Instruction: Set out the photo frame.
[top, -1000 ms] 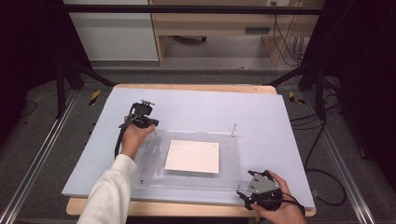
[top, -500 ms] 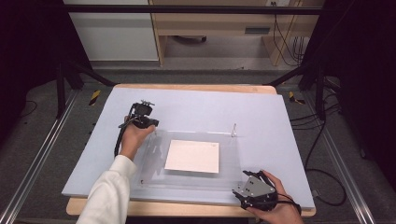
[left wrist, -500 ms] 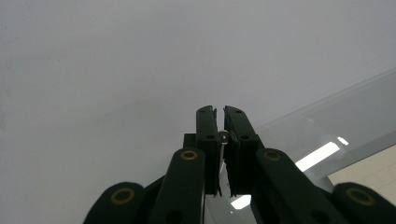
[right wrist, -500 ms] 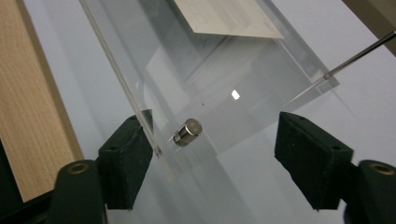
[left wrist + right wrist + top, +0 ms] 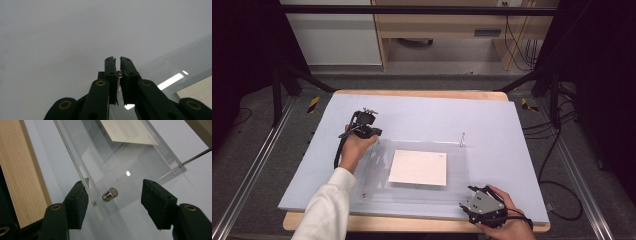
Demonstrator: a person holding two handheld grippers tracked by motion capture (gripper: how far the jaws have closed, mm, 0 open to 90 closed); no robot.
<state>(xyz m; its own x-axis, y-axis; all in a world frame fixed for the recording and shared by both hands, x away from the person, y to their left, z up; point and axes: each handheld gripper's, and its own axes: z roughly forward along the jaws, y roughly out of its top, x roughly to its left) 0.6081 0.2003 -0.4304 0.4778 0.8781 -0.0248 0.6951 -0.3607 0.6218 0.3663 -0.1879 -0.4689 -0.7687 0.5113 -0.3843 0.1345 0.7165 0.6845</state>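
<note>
A clear acrylic plate [image 5: 417,187] lies on the blue-grey mat [image 5: 492,120] with a white sheet [image 5: 418,167] in its middle. My left gripper [image 5: 371,131] stands at the plate's far left corner. In the left gripper view this gripper [image 5: 118,60] is shut on a small silver pin [image 5: 120,74] held between its pads. My right gripper [image 5: 472,196] is at the near right corner, open. In the right gripper view this gripper [image 5: 114,184] straddles the plate's corner [image 5: 100,212], where a silver cylindrical stud [image 5: 110,194] sits.
A thin metal pin [image 5: 462,138] stands upright at the plate's far right corner and also appears as a rod [image 5: 195,157]. The wooden table edge [image 5: 22,170] runs close beside the right gripper. Bare mat lies beyond the plate.
The right gripper has slid a little left along the near edge, onto the plate's corner. The left hand and its gripper have stayed put.
</note>
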